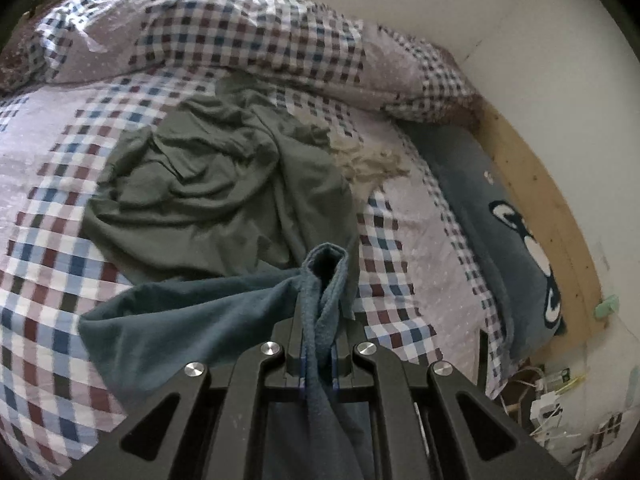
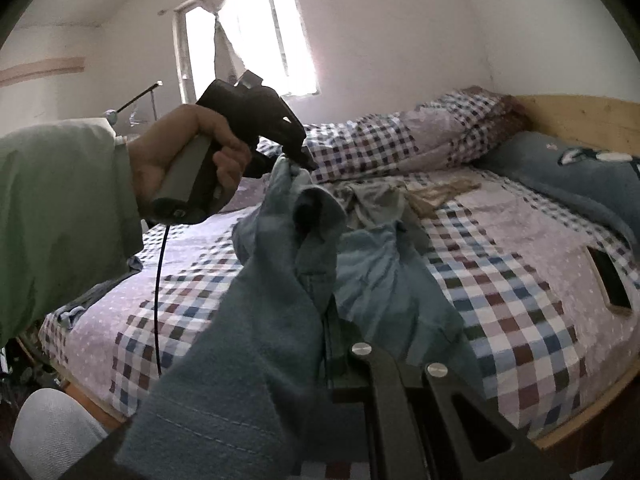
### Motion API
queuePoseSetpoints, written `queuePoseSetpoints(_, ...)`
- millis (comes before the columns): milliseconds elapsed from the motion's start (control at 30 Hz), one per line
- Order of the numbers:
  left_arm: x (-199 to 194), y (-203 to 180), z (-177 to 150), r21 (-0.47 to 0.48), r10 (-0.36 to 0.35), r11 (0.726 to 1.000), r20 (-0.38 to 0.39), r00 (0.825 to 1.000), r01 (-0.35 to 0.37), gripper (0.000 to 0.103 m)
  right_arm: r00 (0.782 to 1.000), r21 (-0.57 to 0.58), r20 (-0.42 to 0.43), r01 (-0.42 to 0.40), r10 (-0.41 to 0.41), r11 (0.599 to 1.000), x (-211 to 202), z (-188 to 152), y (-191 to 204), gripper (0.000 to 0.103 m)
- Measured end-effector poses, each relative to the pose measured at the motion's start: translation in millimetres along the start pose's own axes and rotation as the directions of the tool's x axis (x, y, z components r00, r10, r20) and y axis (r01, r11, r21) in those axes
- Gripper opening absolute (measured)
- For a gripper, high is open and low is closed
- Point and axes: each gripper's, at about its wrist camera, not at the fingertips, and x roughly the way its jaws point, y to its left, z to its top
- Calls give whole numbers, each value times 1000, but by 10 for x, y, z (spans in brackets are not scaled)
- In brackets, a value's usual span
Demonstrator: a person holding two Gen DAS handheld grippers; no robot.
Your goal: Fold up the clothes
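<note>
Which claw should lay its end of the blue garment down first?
Probably left: the left claw points down over the bed, while the right claw is smothered by the blue garment.

1. A bedroom in a home: a bed [image 2: 520, 292] with a checked sheet fills most of the room.
2. A rumpled checked quilt [image 1: 248, 28] lies along the far side, beside a blue pillow [image 2: 580, 172].
3. A wooden headboard [image 2: 580, 116] stands against the plain white wall.
4. A window [image 2: 256, 36] with a thin curtain lets daylight in.
5. Loose clothes [image 1: 208, 184] lie on the bed.
</note>
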Motion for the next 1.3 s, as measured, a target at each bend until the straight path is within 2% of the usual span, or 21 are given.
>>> queuePoseSetpoints(433,1002,-635,-45,87,55,995,-108,993,-45,7,995,153,-84,73,-60,986,150,-248,-645,4)
queuePoseSetpoints(633,1450,-706,-100,79,114,991,-139,984,-104,7,986,231,-154,104,-69,967,315,-380,-990,4)
queuePoseSetpoints(767,1656,-716,-129,73,129,990,-151,980,-119,7,973,285,-218,132,-70,950,428,-505,-1233,5)
queuePoseSetpoints(833,1686,-707,-108,63,113,992,-142,983,-105,8,968,314,-235,155,-82,937,418,-554,-1366,9)
queuePoseSetpoints(900,1715,-698,-87,54,97,994,-133,986,-90,9,964,344,-248,182,-98,921,384,-597,-1502,18)
queuePoseSetpoints(967,1675,-647,-51,46,72,997,-122,990,-67,11,962,365,-250,199,-110,909,319,-614,-1602,20)
queuePoseSetpoints(1067,1486,-487,52,39,51,998,-74,996,-48,25,950,364,-258,262,-173,894,234,-611,-1739,20)
queuePoseSetpoints(1233,900,51,246,21,65,998,62,996,-66,38,911,405,-287,397,-297,824,49,-582,-2098,20)
queuePoseSetpoints(1300,695,293,269,8,59,998,95,994,-60,49,914,431,-276,393,-296,812,-13,-538,-2213,20)
